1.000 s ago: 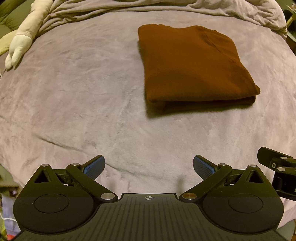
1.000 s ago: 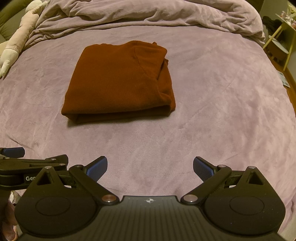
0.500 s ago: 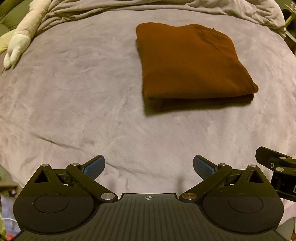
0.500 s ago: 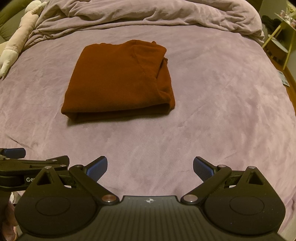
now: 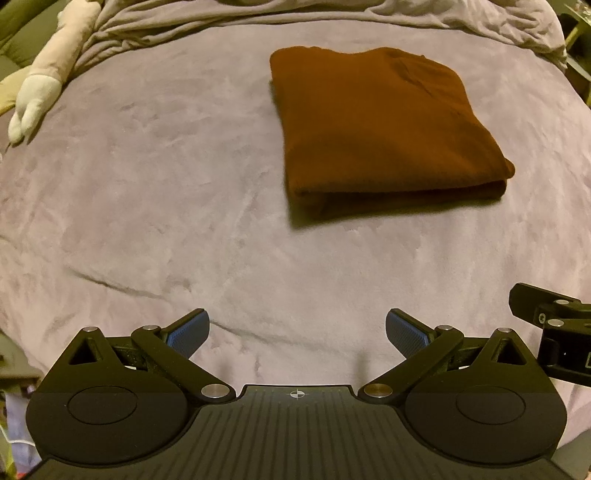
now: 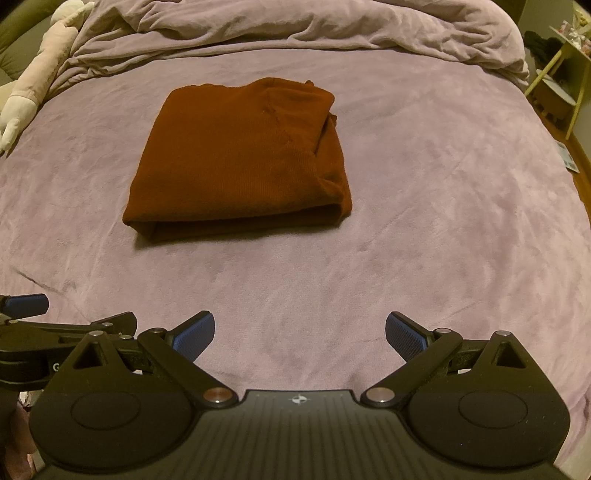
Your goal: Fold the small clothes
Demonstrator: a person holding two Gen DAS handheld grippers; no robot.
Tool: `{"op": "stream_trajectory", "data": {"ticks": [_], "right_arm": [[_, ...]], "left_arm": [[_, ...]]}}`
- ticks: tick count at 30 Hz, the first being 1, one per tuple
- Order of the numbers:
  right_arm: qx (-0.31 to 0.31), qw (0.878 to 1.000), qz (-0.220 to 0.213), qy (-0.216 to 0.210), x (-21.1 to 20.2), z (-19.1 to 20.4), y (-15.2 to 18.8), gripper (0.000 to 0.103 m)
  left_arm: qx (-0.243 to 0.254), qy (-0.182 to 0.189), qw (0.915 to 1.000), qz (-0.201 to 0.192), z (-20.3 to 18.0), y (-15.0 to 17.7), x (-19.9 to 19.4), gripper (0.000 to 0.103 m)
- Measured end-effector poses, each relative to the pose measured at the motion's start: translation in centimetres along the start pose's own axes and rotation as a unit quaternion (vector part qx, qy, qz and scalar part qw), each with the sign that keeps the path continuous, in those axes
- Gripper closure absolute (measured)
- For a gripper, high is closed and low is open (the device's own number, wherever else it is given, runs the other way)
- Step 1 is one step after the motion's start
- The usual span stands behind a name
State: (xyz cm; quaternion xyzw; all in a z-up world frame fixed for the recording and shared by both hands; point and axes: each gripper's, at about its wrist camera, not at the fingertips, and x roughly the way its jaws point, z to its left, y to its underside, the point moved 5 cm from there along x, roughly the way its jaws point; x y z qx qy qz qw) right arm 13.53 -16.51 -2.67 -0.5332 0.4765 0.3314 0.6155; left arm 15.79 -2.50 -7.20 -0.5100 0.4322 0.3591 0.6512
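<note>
A rust-brown garment [image 5: 380,125] lies folded into a neat rectangle on the purple bed cover [image 5: 166,192]. It also shows in the right wrist view [image 6: 240,158], left of centre. My left gripper [image 5: 297,334] is open and empty, held back from the garment near the bed's front edge. My right gripper [image 6: 300,334] is open and empty too, well short of the garment. Each gripper shows at the edge of the other's view, the right one [image 5: 550,325] and the left one [image 6: 44,332].
A bunched purple duvet [image 6: 295,26] lies along the far side of the bed. A pale stuffed toy's arm [image 5: 44,77] rests at the far left. A yellow-legged stand [image 6: 557,85] is off the bed at the right.
Both grippers have drawn slightly back and up from the garment; it sits a little higher in the frames. The garment itself has not moved. Both stay open.
</note>
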Motion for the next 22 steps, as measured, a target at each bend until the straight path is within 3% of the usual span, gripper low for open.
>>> {"op": "stream_trajectory", "data": {"ticks": [22], "right_arm": [[0.004, 1.000, -0.003, 0.000, -0.30, 0.19, 0.49, 0.004]], "left_arm": [[0.008, -0.003, 0.9999, 0.005, -0.10, 0.62, -0.06, 0.000]]}}
